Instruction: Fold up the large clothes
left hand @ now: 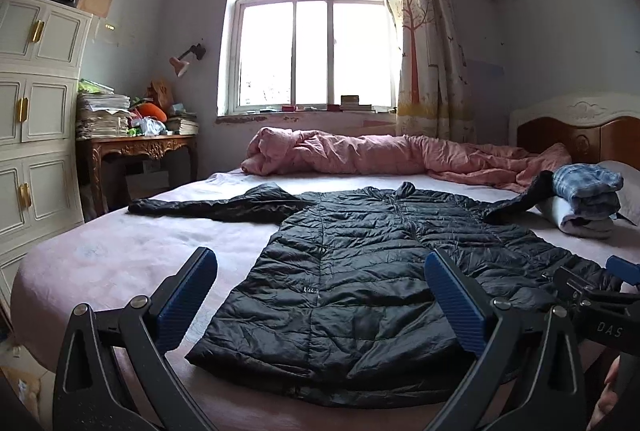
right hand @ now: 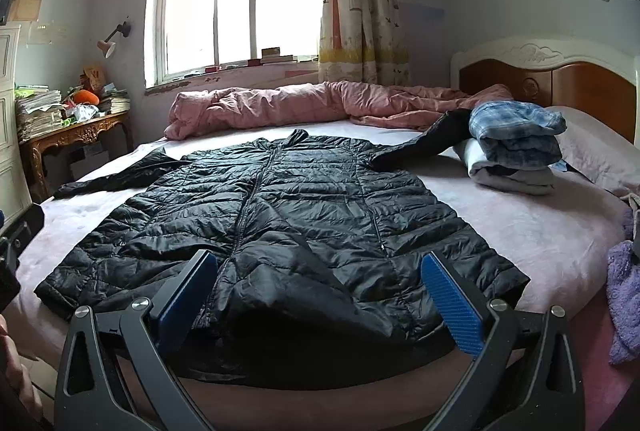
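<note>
- On the bed [left hand: 100, 259]: black quilted jacket [left hand: 360, 263] lies spread flat, front up, zip closed, hem at the near edge, collar toward the window.
- Sleeves out to both sides. Left one flat on the sheet; right one runs up against the stack of folded clothes [right hand: 516, 151] near the headboard, tip seemingly resting on it.
- Left gripper [left hand: 320, 303]: jaws wide apart, holding nothing, hovering over the hem's left part.
- Right gripper [right hand: 320, 295]: also wide apart and empty, above the hem's centre-right, where the fabric bunches up in a ridge.
- Pink duvet [left hand: 380, 159] is rolled along the far side, clear of the jacket.
- Step, my read: layout done, no fold yet made. This is the pre-grasp for the first fold.
- Next move probably: take a sleeve or side edge and bring it across the body, or pinch both hem corners. Needs a low approach to catch the slippery shell, and the right sleeve must come off the stack first.
</note>
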`<state>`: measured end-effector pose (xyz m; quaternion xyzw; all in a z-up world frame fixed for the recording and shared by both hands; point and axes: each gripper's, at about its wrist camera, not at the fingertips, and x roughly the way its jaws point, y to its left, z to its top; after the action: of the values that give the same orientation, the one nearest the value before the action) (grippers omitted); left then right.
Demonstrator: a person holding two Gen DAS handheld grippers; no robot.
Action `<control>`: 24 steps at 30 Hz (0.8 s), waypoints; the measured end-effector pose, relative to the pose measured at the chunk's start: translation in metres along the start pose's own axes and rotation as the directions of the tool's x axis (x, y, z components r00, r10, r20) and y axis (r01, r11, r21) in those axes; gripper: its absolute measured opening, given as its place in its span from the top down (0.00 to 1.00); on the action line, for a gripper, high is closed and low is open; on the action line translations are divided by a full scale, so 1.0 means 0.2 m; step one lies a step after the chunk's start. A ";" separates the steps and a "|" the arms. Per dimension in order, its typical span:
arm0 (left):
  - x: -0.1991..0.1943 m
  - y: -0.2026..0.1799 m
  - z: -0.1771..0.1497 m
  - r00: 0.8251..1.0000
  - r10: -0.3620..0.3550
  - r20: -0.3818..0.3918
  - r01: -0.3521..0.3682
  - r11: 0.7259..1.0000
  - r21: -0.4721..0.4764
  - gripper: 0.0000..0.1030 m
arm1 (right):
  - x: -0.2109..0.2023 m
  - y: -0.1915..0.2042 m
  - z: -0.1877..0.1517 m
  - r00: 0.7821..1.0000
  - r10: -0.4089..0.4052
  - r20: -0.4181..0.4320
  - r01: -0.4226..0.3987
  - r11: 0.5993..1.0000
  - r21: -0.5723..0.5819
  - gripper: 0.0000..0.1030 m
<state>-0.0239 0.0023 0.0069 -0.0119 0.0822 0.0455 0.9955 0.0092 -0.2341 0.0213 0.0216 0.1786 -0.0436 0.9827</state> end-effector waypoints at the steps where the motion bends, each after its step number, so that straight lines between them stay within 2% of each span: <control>1: 0.00 -0.01 0.00 1.000 0.001 0.000 -0.001 1.000 0.004 0.00 | 0.00 0.00 0.00 1.000 0.002 -0.002 -0.002 1.000 0.003 0.00; 14: 0.00 -0.07 0.00 1.000 -0.002 0.012 0.002 0.999 0.043 0.00 | 0.00 -0.03 0.00 1.000 -0.009 -0.001 0.009 1.000 0.002 0.00; 20: 0.01 -0.07 0.00 1.000 -0.017 -0.006 0.017 0.999 0.033 0.00 | 0.00 -0.03 0.00 1.000 -0.011 0.014 0.011 1.000 0.005 0.00; 24: 0.00 -0.06 0.00 1.000 -0.013 0.002 0.013 1.000 0.025 0.00 | 0.02 -0.03 0.00 1.000 0.006 -0.007 -0.006 1.000 0.006 0.00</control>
<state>-0.0222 -0.0088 0.0074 0.0001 0.0817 0.0378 0.9959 0.0131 -0.2395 0.0201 0.0251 0.1818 -0.0412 0.9822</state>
